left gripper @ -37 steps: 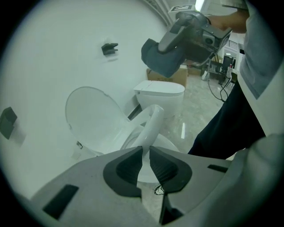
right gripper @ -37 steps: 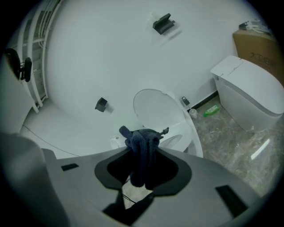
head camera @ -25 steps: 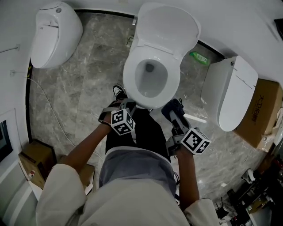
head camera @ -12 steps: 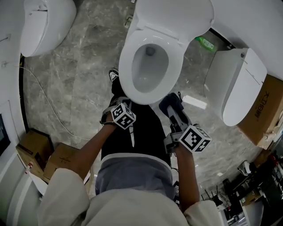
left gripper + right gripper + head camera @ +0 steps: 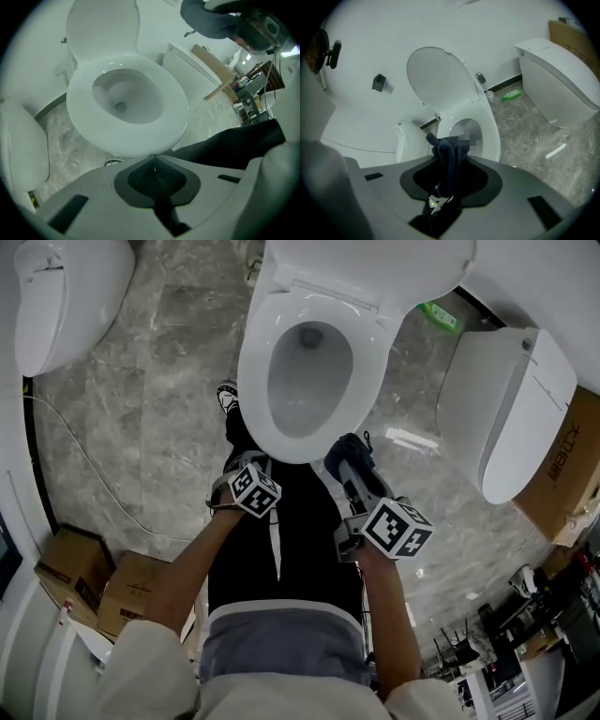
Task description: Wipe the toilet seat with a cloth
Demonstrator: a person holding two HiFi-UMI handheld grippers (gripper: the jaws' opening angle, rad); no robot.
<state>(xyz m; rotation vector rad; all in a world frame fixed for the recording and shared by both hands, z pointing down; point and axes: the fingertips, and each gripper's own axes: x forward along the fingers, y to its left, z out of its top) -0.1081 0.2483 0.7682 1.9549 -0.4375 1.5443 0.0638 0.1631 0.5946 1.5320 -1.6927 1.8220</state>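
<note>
A white toilet stands ahead with its lid raised and its seat down. My left gripper hovers just below the seat's front rim; its jaws are shut and hold nothing. In the left gripper view the shut tips sit close under the seat. My right gripper is shut on a dark blue cloth, just off the seat's front right edge. In the right gripper view the bunched cloth sticks up between the jaws, with the seat and lid beyond.
Two more white toilets flank this one, at the left and at the right. Cardboard boxes sit at the lower left and far right. A green bottle, a white strip and a cable lie on the marble floor.
The head view has closed in on the toilet, and both grippers now sit nearer the seat's front rim. The right gripper still holds the cloth.
</note>
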